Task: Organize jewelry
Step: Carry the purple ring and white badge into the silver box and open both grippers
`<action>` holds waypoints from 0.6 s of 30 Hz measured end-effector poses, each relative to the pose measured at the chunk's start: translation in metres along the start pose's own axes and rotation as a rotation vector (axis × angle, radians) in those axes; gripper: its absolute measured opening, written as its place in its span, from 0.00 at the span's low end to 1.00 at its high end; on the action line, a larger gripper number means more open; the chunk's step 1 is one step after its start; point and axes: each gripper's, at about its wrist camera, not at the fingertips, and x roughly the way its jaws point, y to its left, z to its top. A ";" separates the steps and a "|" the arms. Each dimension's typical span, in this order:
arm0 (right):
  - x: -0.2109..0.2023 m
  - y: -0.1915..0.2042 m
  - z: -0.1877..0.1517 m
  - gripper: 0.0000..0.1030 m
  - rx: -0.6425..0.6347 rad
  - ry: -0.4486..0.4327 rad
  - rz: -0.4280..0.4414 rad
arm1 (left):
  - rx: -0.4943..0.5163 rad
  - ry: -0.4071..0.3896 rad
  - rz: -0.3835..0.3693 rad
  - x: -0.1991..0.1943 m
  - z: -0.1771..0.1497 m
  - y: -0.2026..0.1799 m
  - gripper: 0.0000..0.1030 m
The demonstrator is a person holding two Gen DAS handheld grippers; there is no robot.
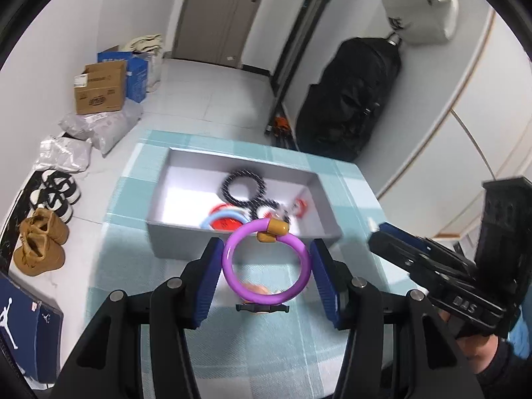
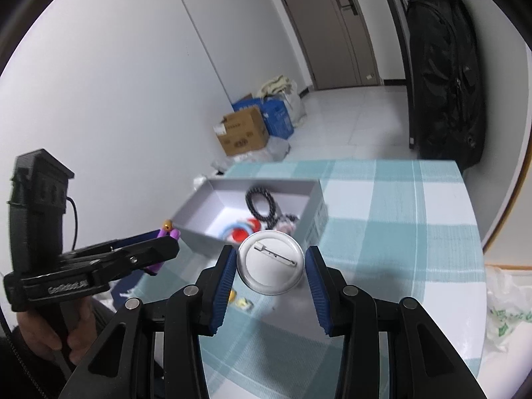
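My left gripper (image 1: 267,259) is shut on a purple bangle (image 1: 266,262) with a gold bead, held above the table just short of the grey box (image 1: 159,232). My right gripper (image 2: 271,266) is shut on a round white pin badge (image 2: 271,262), its back with the pin facing me, near the box (image 2: 196,229). The box holds black bead bracelets (image 1: 241,188), a light blue ring (image 1: 222,217) and red pieces (image 1: 226,224). The right gripper shows in the left wrist view (image 1: 375,236), the left one in the right wrist view (image 2: 173,237).
The table has a teal and white checked cloth (image 1: 166,299). A small clip and orange piece (image 1: 261,306) lie under the bangle, small yellow pieces (image 2: 241,302) lie under the badge. On the floor are shoes (image 1: 41,242), cardboard boxes (image 1: 99,88) and bags. A black bag (image 1: 352,96) stands against the wall.
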 end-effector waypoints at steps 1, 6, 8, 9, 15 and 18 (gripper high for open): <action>0.000 0.001 0.004 0.40 0.003 -0.005 0.005 | -0.018 -0.006 -0.002 -0.001 0.004 0.004 0.47; 0.007 0.005 0.022 0.40 0.009 0.004 0.010 | -0.040 -0.013 0.005 0.001 0.019 0.009 0.47; 0.011 0.009 0.029 0.40 0.002 0.008 0.021 | -0.037 -0.009 0.010 0.004 0.022 0.009 0.47; 0.012 0.011 0.032 0.40 -0.001 0.009 0.024 | -0.042 -0.006 0.005 0.007 0.025 0.010 0.47; 0.030 0.015 0.050 0.40 -0.019 0.027 0.044 | -0.057 0.003 -0.015 0.017 0.038 0.016 0.47; 0.040 0.014 0.056 0.40 -0.026 0.032 0.049 | -0.061 0.007 -0.020 0.023 0.045 0.019 0.47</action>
